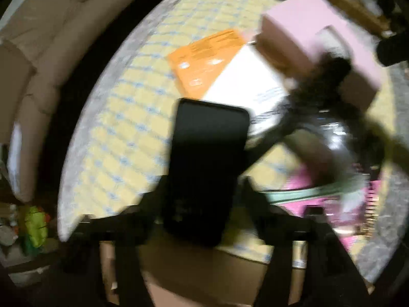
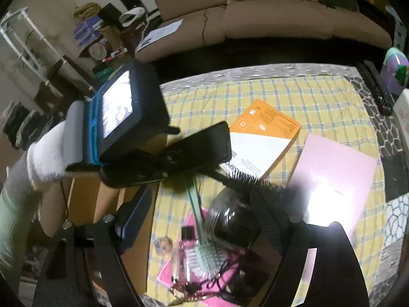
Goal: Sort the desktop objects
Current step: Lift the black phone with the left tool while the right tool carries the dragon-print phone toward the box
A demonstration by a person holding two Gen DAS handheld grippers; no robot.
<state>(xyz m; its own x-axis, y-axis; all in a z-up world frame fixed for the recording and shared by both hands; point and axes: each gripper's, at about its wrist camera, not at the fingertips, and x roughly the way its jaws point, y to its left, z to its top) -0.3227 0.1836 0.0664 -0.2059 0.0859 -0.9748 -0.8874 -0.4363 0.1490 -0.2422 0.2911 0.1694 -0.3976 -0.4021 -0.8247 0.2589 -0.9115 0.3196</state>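
Note:
My left gripper (image 1: pixel 202 186) is shut on a black phone (image 1: pixel 207 168), one finger pressing each long edge. In the right wrist view the same phone (image 2: pixel 202 145) is lifted off the yellow checked cloth (image 2: pixel 281 94), and a white-gloved hand (image 2: pixel 43 158) holds that gripper (image 2: pixel 163 163). My right gripper (image 2: pixel 202 194) stands open, pointing down over a black hairbrush (image 2: pixel 255 185), a glass jar (image 2: pixel 230 220) and a green brush (image 2: pixel 204 253). Its pads touch none of them. An orange-and-white box (image 2: pixel 263 138) and a pink box (image 2: pixel 334 171) lie on the cloth.
A cardboard box (image 2: pixel 89 199) stands at the table's near left edge, under the phone. A pink notebook (image 2: pixel 171 271) lies beneath the brushes with small items. A black remote (image 2: pixel 375 87) lies at the far right. A beige sofa (image 2: pixel 255 20) runs behind the table.

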